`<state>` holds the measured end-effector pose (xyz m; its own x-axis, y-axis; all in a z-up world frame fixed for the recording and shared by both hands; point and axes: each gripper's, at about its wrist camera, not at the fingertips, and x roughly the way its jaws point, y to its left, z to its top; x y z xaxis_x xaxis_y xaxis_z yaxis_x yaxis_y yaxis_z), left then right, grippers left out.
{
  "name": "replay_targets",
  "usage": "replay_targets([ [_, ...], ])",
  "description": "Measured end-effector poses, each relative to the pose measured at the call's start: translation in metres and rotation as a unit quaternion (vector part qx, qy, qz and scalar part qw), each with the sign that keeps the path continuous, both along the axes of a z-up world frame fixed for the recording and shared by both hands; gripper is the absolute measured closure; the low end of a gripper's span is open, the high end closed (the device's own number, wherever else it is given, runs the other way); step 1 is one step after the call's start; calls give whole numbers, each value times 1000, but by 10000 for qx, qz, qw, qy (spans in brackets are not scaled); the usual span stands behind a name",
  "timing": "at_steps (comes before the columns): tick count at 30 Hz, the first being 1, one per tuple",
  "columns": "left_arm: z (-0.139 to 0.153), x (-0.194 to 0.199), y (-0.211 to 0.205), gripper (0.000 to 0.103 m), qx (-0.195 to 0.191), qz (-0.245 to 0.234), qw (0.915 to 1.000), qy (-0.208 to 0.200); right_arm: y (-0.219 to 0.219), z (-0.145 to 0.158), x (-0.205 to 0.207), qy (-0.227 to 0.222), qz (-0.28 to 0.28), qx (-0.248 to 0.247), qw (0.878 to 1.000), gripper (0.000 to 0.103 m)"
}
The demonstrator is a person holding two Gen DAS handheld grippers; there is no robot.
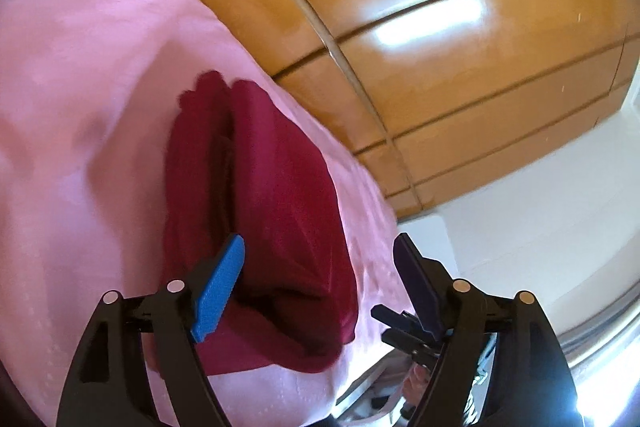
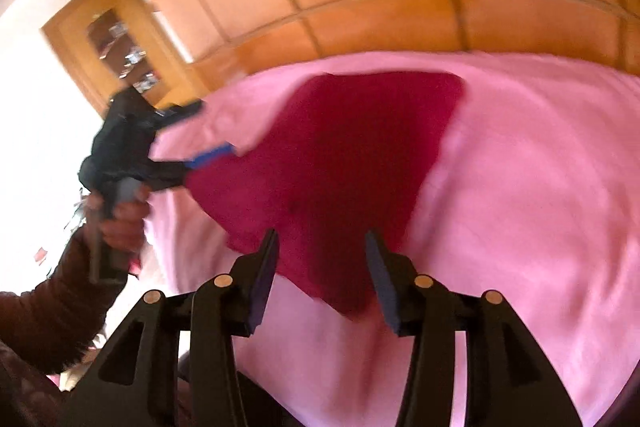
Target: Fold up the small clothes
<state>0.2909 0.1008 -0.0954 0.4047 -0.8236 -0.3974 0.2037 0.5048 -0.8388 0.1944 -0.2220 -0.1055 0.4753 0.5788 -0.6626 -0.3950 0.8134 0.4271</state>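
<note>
Across the pale pink textured bedspread [image 2: 520, 187], with orange-brown glossy wooden wardrobe panels [image 1: 440, 47] behind and a white floor strip [image 1: 540, 219] at the side: dark crimson soft knit garment [image 2: 352, 163] lying near the bed edge, roughly folded already, two lobes side by side with a crease between them in the left wrist view. Looks light, limp, no stiffness; likely drapes and sags once lifted, layers prone to sliding apart if only the top one is caught. Grippy rather than slippery by the look of the weave, not fragile. Best hold probably at a corner or along the near hem, pinching all layers together, one tool per corner to keep the edge taut. Left gripper [image 1: 320, 259] spread wide, blue pad [image 1: 218, 293] touching or just over the near left part of the cloth, dark pad [image 1: 416, 283] off beyond the garment's edge; nothing clamped. Right gripper [image 2: 322, 251] also apart, hovering above the near corner of the fabric, empty. Right wrist view blurred, so exact contact of the left tool's blue finger with the cloth edge hard to confirm.
</note>
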Motion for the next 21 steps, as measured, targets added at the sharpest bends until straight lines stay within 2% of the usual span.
replay_targets([
  [4,-3,7,-27,28,645,-274,9973,221,1,-9,-14,-3,28,-208,9998,55],
  [8,-3,11,-44,30,989,-382,9941,228,25,-13,-12,-89,196,-268,9994,51],
  [9,-2,11,-46,41,1089,-397,9931,192,35,-15,-10,-138,183,-389,9990,51],
  [10,-1,11,-50,58,1183,-467,9918,133,42,-16,-8,-197,147,-513,9984,54],
  [11,-1,9,-53,68,1364,-519,9893,71,49,-16,-5,-271,112,-662,9974,60],
  [12,0,8,-55,81,1520,-517,9870,18,53,-17,0,-311,87,-787,9964,76],
  [14,3,4,-52,87,1639,-365,9857,-115,55,-15,-3,-433,78,-893,9950,83],
  [17,7,-11,-27,89,1467,-88,9888,-243,47,-9,-12,-527,114,-918,9943,88],
  [19,1,-21,-11,89,1308,27,9912,-183,42,-13,-20,-491,221,-828,9951,89],
  [21,-17,-31,-5,89,1490,78,9888,-22,47,-25,-23,-390,315,-931,9944,89],
])
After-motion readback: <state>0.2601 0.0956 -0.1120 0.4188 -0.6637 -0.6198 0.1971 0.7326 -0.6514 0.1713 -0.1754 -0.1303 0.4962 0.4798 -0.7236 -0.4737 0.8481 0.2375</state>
